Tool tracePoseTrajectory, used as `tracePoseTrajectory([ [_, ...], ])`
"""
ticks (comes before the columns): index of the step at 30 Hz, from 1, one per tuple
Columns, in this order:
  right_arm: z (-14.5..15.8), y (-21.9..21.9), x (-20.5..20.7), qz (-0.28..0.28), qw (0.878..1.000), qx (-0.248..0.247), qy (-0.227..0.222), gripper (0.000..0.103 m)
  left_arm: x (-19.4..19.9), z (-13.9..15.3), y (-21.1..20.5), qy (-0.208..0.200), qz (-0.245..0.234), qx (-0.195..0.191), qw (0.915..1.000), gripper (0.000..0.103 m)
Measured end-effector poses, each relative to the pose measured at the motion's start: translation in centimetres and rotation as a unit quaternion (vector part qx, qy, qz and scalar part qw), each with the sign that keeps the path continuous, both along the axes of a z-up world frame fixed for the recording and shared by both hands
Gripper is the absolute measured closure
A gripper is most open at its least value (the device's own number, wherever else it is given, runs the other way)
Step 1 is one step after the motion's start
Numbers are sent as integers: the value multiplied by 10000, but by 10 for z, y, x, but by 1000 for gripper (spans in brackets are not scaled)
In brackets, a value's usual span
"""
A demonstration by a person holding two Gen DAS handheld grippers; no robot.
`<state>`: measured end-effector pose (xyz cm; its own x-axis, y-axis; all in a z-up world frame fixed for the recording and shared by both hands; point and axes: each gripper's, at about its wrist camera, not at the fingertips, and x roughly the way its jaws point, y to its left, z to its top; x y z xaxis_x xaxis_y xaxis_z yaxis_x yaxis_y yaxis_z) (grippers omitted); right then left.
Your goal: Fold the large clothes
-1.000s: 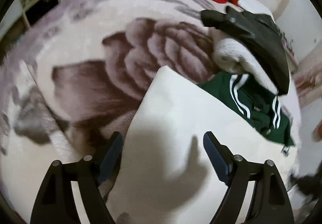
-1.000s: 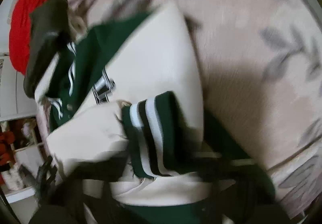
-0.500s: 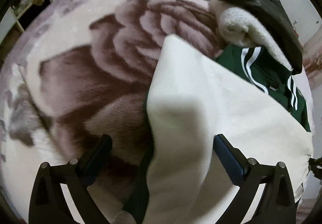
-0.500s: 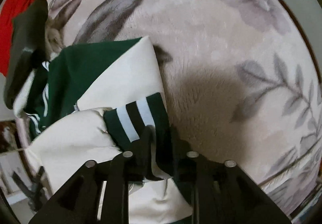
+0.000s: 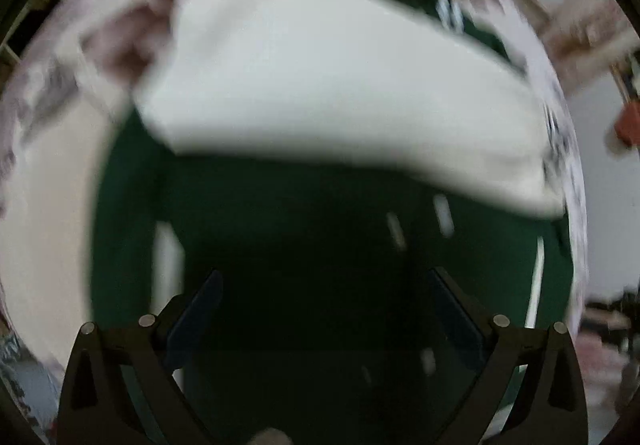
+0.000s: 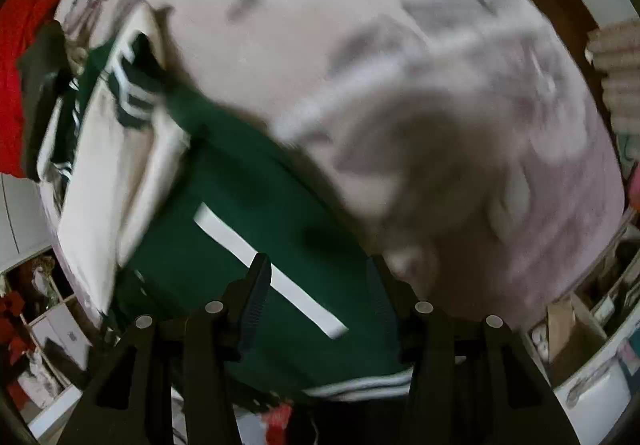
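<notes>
A green varsity jacket [image 5: 304, 213] with cream sleeves lies on the floral blanket [image 6: 400, 85]. In the blurred left wrist view a cream sleeve [image 5: 320, 77] is folded across the green body. My left gripper [image 5: 326, 285] hovers over the green fabric, open wide, with nothing between its pads. In the right wrist view the green body [image 6: 248, 185] with a white strip [image 6: 280, 277] lies under my right gripper [image 6: 318, 277]. Its jaws are opening and press on nothing. The striped cuff [image 6: 132, 101] rests on the other cream sleeve [image 6: 100, 173], far from the fingers.
A red garment [image 6: 20, 65] and a black garment [image 6: 40, 77] lie at the far end of the bed. Shelves with clutter [image 6: 48, 325] and a cardboard box [image 6: 560, 329] stand beyond the bed's edge. Bare blanket spreads right of the jacket.
My right gripper let go of the striped cuff, opened, and swept away toward the jacket's hem. My left gripper moved from the sleeve's edge to above the green body.
</notes>
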<state>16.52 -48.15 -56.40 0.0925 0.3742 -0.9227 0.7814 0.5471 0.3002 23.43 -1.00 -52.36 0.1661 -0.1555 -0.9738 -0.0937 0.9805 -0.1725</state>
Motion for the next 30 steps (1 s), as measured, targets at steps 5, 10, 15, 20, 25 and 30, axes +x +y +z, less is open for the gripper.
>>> tracePoseTrajectory([
  [5,-23,-13,-3,529,9981,273,-185,51,-56,-18,-58,317,43,29,9995,1],
  [10,-31,-38,14,936,9905,837,-564,51,-83,-44,-103,511,222,487,9973,13],
  [15,-46,-57,32,1557,9800,1070,-630,51,-97,-55,-116,159,918,678,9933,91],
  [20,-58,-79,55,1603,9743,1363,-798,51,-104,-34,-100,-107,1155,782,9902,95],
  [25,-58,-64,105,1766,9659,1428,-1243,51,-100,-36,-107,-163,1093,1088,9879,94],
  [30,-67,-19,172,2577,9466,1383,-1359,47,-90,-29,-121,279,1439,1465,9783,82],
])
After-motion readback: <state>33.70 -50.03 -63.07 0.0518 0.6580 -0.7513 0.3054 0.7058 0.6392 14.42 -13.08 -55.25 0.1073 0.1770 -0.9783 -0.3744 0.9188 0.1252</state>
